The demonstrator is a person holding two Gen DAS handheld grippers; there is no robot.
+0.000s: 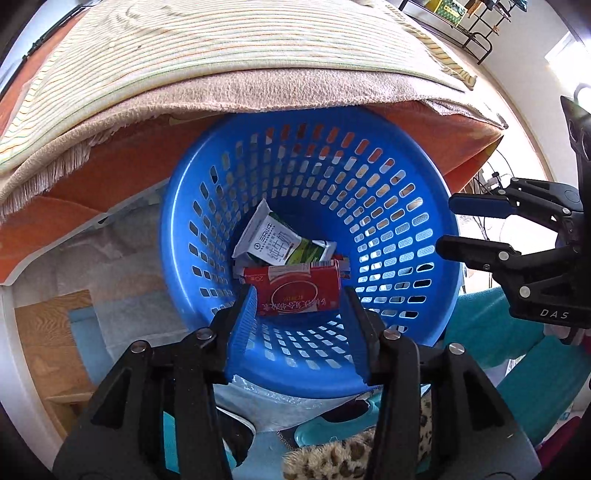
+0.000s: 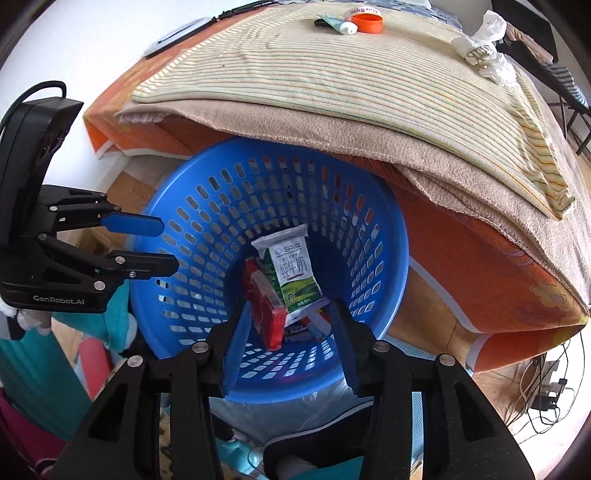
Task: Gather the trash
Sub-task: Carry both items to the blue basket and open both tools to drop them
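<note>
A blue slotted basket (image 1: pixel 388 206) stands on the floor against the table; it also shows in the right wrist view (image 2: pixel 207 221). Inside lie a white and green milk pouch (image 1: pixel 280 240) (image 2: pixel 291 273) and a red carton (image 1: pixel 299 291) (image 2: pixel 264 310). My left gripper (image 1: pixel 301 295) hovers open and empty over the basket's near rim; it shows in the right wrist view (image 2: pixel 168 243) at the left. My right gripper (image 2: pixel 288 314) is open and empty above the basket; it shows in the left wrist view (image 1: pixel 445 225) at the right.
A table with a striped cloth (image 2: pixel 332 85) over a beige towel overhangs the basket. On it lie an orange lid (image 2: pixel 367 22), a small tube (image 2: pixel 347 27) and a crumpled white bag (image 2: pixel 484 51). Cables (image 2: pixel 543 391) lie on the floor at right.
</note>
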